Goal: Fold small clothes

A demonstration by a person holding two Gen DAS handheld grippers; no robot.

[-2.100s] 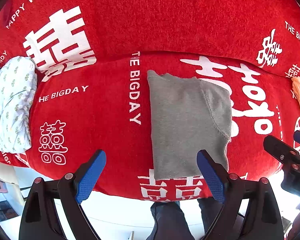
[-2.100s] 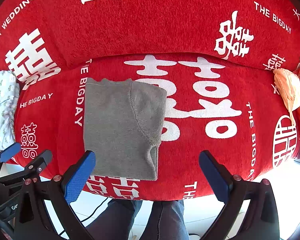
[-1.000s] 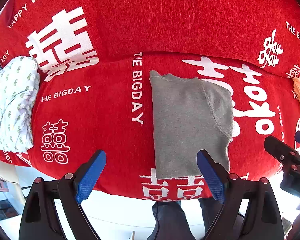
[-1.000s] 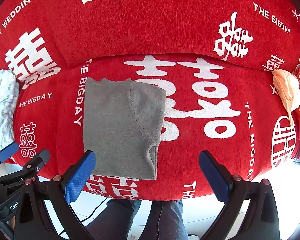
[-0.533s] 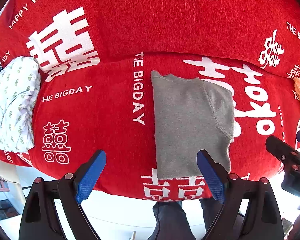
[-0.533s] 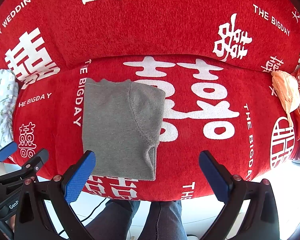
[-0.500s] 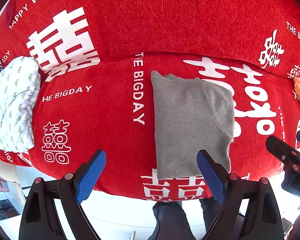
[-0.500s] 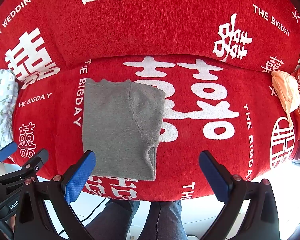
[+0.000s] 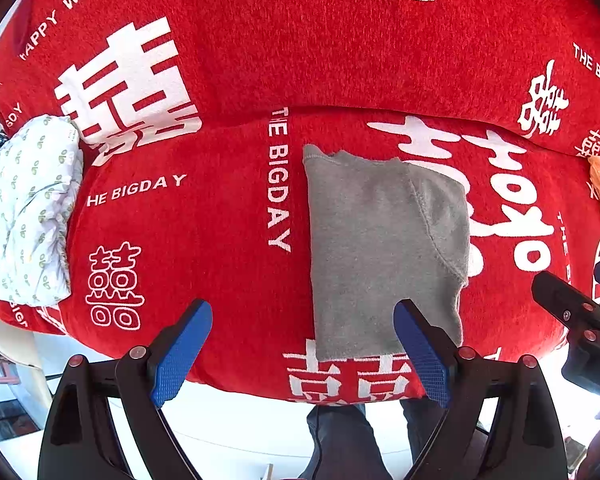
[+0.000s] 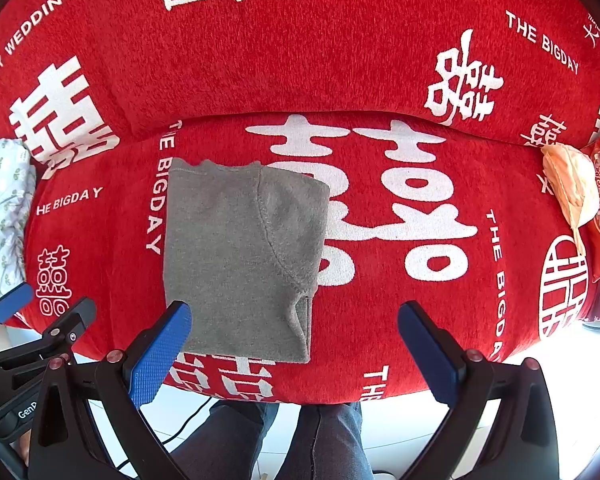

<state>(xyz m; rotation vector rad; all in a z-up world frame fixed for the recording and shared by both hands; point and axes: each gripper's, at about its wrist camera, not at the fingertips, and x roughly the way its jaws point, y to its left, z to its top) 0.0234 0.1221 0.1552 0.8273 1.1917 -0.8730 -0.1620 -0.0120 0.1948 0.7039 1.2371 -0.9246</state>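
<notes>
On red sofa cover (image 10: pixel 380 60), folded grey garment (image 10: pixel 240 256) lies flat, untouched.

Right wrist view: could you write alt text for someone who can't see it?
A folded grey garment lies flat on a red sofa cover printed with white wedding characters. The open right gripper hovers at the cover's near edge, empty. A peach cloth lies at the far right, a white patterned cloth at the left.

One folded grey garment (image 10: pixel 236 256), one white patterned bundle (image 9: pixel 24 216), one peach cloth (image 10: pixel 572 188), two tools.
</notes>
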